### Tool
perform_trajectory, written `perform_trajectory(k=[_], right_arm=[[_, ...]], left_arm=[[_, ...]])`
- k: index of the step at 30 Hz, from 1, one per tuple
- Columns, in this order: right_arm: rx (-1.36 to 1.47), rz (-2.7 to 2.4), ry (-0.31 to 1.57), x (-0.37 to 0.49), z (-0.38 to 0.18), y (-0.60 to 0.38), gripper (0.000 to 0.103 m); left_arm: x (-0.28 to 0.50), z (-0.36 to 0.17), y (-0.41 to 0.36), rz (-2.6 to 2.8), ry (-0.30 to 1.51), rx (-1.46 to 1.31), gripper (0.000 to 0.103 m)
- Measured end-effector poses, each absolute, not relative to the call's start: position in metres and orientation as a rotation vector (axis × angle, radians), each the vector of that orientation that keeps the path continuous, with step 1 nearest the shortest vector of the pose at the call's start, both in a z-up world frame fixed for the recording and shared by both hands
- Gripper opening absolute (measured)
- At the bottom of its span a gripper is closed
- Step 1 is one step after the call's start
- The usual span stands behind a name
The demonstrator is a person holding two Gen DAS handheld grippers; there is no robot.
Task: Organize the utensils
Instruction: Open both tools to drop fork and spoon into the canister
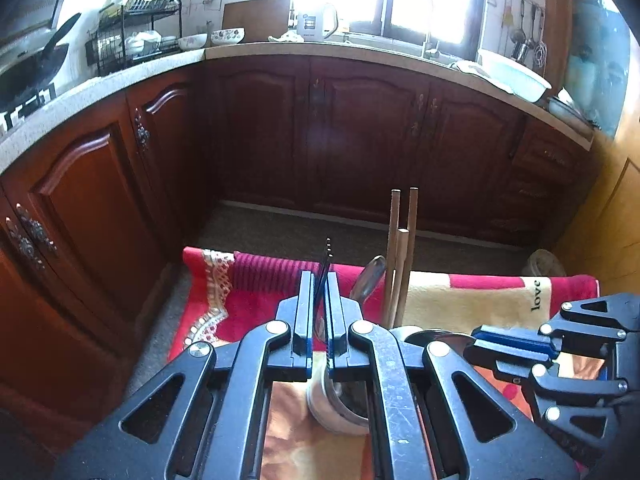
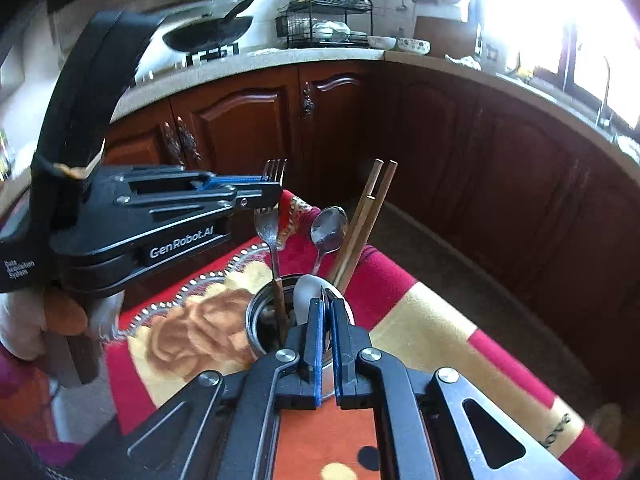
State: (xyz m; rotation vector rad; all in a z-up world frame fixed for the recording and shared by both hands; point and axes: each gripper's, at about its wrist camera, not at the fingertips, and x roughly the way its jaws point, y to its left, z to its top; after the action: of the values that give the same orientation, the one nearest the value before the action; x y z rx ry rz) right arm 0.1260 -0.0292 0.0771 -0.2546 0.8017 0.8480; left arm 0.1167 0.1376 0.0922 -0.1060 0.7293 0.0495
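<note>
Pinching a fork (image 1: 325, 268) between nearly closed jaws of the left gripper (image 1: 319, 304), long axis running up and down, tines pointing up and edge-on in its own view. From the right wrist view, same fork tines (image 2: 274, 169) rising above the left gripper's fingertips (image 2: 260, 192), handle dropping straight into the metal cup (image 2: 256, 320) below. Standing on a red and yellow patterned cloth (image 2: 420, 332), holding also a spoon (image 2: 329, 229) with bowl upward and a pair of wooden chopsticks (image 2: 370, 216) leaning up and to the right, far side of the cup. Crowding the cup mouth on the near side, the right gripper (image 2: 329, 320), jaws narrow around a thin pale utensil (image 2: 308, 292) standing at the cup's near rim; cannot tell for sure whether actually clamped. Beyond, on the far side, dark wooden cabinets (image 1: 360, 128) under a pale countertop (image 1: 304, 49), with a dish rack (image 1: 132, 32) far left and a wok (image 2: 208, 34) on the stove.
</note>
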Motion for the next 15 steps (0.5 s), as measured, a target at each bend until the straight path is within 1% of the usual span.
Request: perform_trajectory(k=[2, 3, 4, 5, 6, 8, 10, 13, 15], right_arm=[[-0.215, 0.847, 0.808, 0.128, 0.079, -0.036, 0.007], [-0.201, 0.845, 0.809, 0.129, 0.080, -0.038, 0.012], [-0.186, 0.838, 0.809, 0.129, 0.080, -0.041, 0.019], [-0.177, 0.834, 0.807, 0.129, 0.081, -0.044, 0.022], [-0.172, 0.831, 0.807, 0.129, 0.081, -0.046, 0.026], [-0.164, 0.825, 0.813, 0.127, 0.081, -0.051, 0.026], [-0.155, 0.818, 0.814, 0.125, 0.081, -0.057, 0.026], [-0.145, 0.813, 0.810, 0.118, 0.083, -0.064, 0.026], [-0.146, 0.801, 0.804, 0.113, 0.084, -0.069, 0.028]], left_arm=[[0.114, 0.093, 0.139, 0.043, 0.732, -0.124, 0.003], [0.112, 0.094, 0.140, 0.040, 0.731, -0.134, 0.005], [0.110, 0.095, 0.140, 0.035, 0.727, -0.142, 0.008], [0.108, 0.096, 0.140, 0.032, 0.725, -0.148, 0.013], [0.107, 0.096, 0.141, 0.032, 0.724, -0.153, 0.017], [0.101, 0.099, 0.141, 0.030, 0.718, -0.167, 0.031], [0.096, 0.101, 0.141, 0.025, 0.713, -0.182, 0.039], [0.088, 0.103, 0.138, 0.021, 0.709, -0.187, 0.040], [0.084, 0.104, 0.136, 0.016, 0.709, -0.191, 0.040]])
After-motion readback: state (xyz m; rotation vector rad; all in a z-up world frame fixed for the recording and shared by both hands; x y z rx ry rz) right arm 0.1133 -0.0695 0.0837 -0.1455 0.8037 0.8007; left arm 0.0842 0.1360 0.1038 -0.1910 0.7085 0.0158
